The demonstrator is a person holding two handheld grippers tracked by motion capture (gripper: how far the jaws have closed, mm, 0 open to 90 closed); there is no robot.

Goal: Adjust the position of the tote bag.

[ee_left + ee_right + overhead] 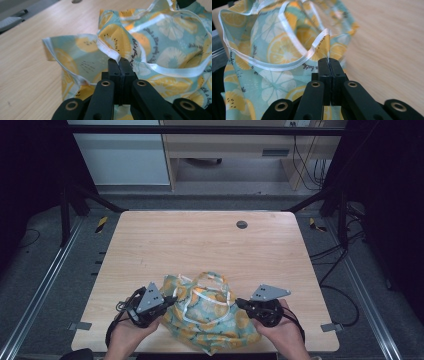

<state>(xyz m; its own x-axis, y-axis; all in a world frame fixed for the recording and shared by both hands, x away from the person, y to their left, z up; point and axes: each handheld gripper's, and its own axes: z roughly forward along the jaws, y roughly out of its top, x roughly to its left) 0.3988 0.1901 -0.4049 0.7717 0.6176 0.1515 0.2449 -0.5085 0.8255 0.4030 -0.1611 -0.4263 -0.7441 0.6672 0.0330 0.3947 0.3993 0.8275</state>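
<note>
A crumpled teal cloth (207,312) printed with orange and lemon slices, edged in white tape, lies at the near middle of the wooden table (200,240). My left gripper (172,300) grips its left side; in the left gripper view the black jaws (120,61) are shut on the white-taped hem of the cloth (160,37). My right gripper (239,303) is at the cloth's right side; in the right gripper view its jaws (328,61) pinch a raised fold of the cloth (279,50) at the hem.
A small dark round grommet (242,224) sits in the table's far right part. Black frame bars (80,195) and cables (340,265) flank the table. A pale wooden desk (230,145) stands beyond the far edge.
</note>
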